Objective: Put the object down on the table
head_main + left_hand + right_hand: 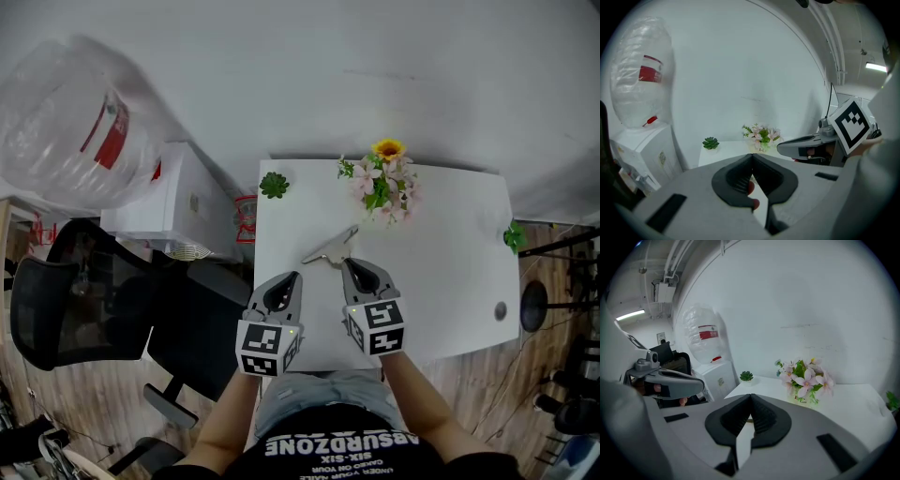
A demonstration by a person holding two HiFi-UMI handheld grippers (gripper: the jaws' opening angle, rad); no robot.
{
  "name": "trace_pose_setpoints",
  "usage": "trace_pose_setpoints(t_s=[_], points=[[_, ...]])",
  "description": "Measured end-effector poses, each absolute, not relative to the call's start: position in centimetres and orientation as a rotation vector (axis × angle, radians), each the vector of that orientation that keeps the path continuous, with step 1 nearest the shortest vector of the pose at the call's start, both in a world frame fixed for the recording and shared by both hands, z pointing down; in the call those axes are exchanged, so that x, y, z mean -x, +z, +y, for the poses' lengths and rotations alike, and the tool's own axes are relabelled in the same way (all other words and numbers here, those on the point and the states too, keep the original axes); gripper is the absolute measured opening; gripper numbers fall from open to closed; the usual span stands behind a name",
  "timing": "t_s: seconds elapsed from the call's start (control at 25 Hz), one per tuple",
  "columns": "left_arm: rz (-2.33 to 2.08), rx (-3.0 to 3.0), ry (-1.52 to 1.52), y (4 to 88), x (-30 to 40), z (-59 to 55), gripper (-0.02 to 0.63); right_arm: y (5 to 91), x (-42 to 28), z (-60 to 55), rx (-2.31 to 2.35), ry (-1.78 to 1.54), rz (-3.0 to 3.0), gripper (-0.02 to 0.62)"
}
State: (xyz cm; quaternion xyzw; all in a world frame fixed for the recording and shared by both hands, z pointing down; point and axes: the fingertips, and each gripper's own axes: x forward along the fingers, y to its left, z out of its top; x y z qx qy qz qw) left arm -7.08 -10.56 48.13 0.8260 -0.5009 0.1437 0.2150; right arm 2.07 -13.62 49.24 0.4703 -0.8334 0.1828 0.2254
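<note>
Right gripper (348, 263), lower centre, jaws shut, empty. Tongs (330, 248) just above, laid on table (450, 281), arms nearly closed, nothing held. Gripper best drawn straight back, tongs left unnudged.

The person's black shirt (342, 445) bears white print, upside down here, reading "ABSURDZONE" with "SIX-SIX" beneath and smaller lines too small to read, while the red label (105, 129) on the water bottle (56, 122) is too blurred to read.
</note>
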Motion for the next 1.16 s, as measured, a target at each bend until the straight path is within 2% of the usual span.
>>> trace_pose_setpoints(t_s=[1.16], points=[[-1.398, -2.332, 0.375, 46.2, 6.1, -7.1, 0.006, 47.6, -1.8, -9.1, -1.244, 0.482, -2.357, -0.002]])
